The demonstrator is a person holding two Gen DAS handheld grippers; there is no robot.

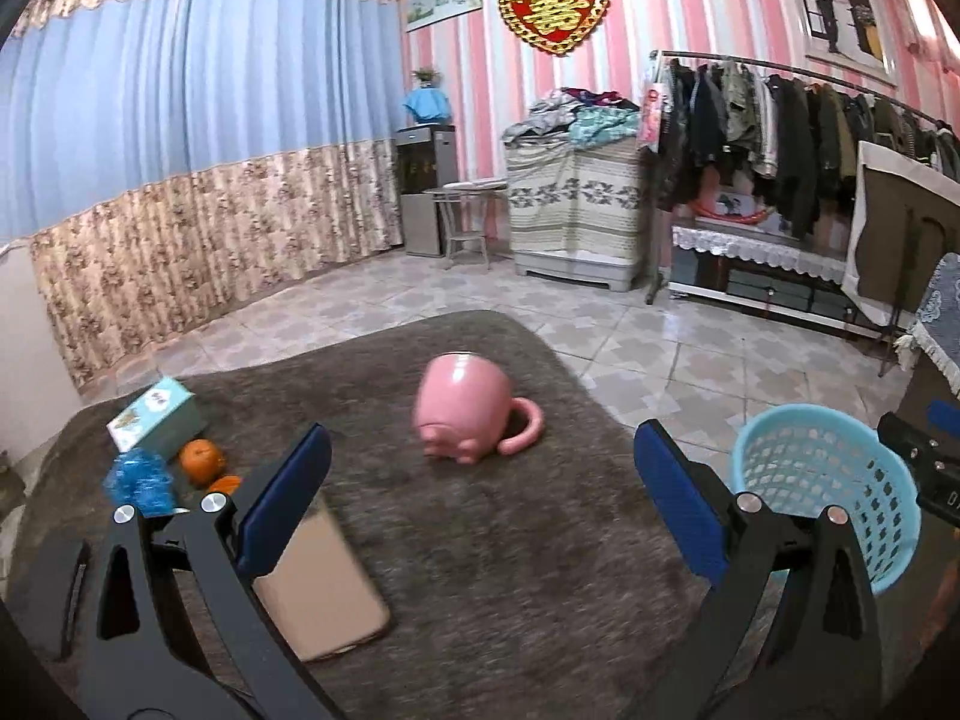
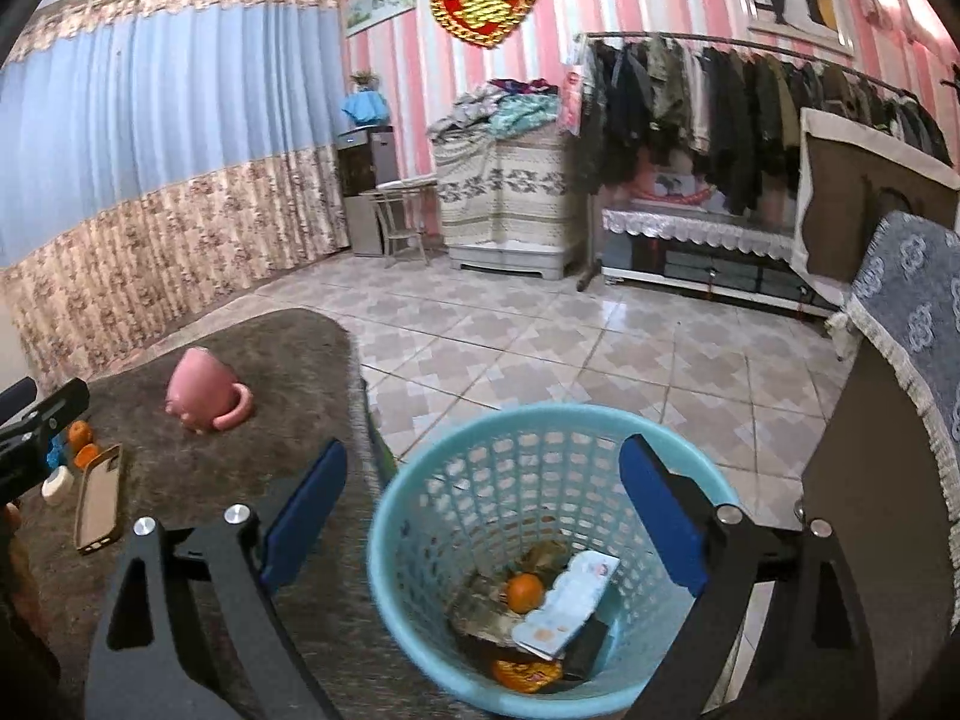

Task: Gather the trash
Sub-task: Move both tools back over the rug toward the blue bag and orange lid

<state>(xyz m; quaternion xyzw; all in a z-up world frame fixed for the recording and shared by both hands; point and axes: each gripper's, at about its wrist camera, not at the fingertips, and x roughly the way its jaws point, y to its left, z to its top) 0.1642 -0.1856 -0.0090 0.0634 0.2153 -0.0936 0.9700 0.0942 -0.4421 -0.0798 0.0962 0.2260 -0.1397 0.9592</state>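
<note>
My right gripper (image 2: 483, 510) stands open over the light blue mesh basket (image 2: 534, 415), with nothing between its fingers. At the basket's bottom lie an orange (image 2: 525, 593), a pale blue packet (image 2: 570, 606) and an orange wrapper (image 2: 525, 675). My left gripper (image 1: 480, 480) is open and empty above the brown furry table cover (image 1: 510, 570). Ahead of it a pink mug (image 1: 465, 414) lies on its side. Under its left finger lies a beige phone case (image 1: 318, 588). Two oranges (image 1: 201, 459), a crumpled blue wrapper (image 1: 138, 480) and a teal box (image 1: 156, 420) sit at the far left.
The basket (image 1: 852, 510) stands off the table's right edge on the tiled floor (image 2: 540, 330). A cloth-draped cabinet (image 2: 900, 312) rises close on the right. A clothes rack (image 1: 780, 120) and a covered chest (image 1: 570, 204) line the far wall.
</note>
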